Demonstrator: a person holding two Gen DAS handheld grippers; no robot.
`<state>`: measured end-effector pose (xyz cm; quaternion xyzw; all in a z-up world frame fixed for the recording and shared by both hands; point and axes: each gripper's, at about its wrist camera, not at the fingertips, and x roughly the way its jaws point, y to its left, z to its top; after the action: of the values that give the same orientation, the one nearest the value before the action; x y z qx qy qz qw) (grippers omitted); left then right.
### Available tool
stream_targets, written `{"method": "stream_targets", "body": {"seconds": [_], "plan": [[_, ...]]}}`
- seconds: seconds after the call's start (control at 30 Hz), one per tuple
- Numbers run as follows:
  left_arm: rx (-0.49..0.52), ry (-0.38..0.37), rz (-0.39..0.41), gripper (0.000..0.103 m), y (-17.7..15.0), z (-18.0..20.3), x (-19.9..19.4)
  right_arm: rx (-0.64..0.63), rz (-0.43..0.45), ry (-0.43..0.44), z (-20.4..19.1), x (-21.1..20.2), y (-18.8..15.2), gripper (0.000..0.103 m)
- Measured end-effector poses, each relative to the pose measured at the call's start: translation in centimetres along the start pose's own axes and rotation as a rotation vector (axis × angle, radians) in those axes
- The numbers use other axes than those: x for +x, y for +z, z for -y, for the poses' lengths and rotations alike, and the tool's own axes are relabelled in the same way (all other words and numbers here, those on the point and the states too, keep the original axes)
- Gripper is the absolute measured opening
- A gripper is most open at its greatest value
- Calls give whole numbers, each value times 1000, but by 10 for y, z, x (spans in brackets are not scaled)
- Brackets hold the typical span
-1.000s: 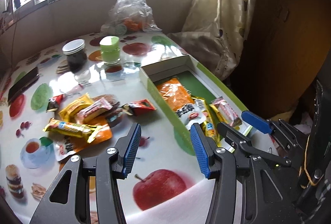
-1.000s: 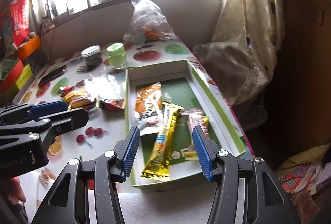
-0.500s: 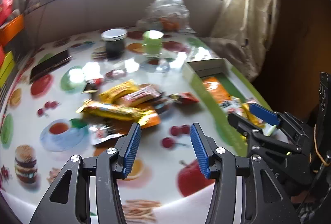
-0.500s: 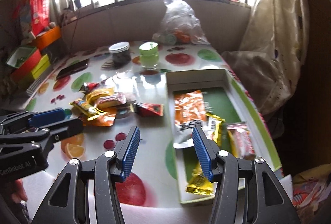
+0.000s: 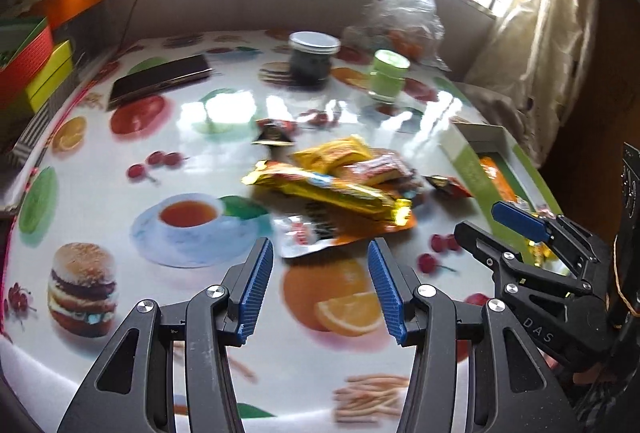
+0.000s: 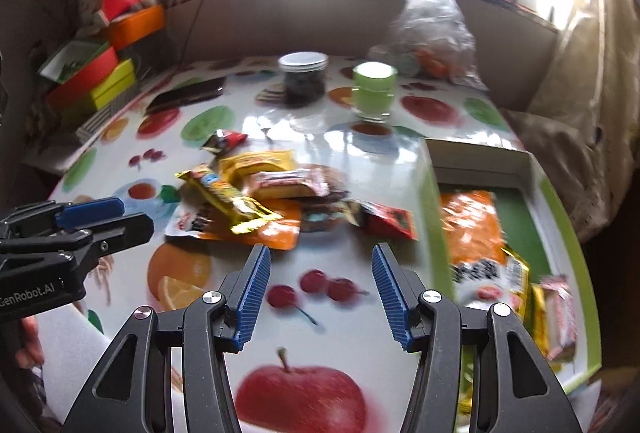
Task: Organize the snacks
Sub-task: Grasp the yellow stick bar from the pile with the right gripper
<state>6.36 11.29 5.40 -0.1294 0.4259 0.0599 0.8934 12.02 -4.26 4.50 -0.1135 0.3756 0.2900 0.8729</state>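
Your left tool [image 5: 320, 287] and right tool [image 6: 318, 291] both hang with jaws apart, nothing between them, over bare counter [image 6: 340, 317] near its front edge. The snack pile [image 6: 256, 193] lies mid-counter, just ahead of both. The green-rimmed box [image 6: 560, 209] sits along the right edge, packets inside.

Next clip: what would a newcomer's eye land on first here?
Probably the heap of bright snack packets in the middle of the fruit-print tablecloth, topped by a long yellow bar. To its right, the green-rimmed box already holds an orange packet and a few bars. In the foreground, the left gripper and right gripper both stand open and empty.
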Motion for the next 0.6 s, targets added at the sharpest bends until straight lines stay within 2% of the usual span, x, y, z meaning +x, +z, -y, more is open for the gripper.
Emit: {"method": "stream_targets", "body": {"seconds": [0.23,0.6], "plan": [[-65,37,-13,51,-2,-33,4,-63,1,69,-28,21,19,53],[-111,31,-34,51,-3,-56,13,-135,-36,120,-50,60,42,53]]}}
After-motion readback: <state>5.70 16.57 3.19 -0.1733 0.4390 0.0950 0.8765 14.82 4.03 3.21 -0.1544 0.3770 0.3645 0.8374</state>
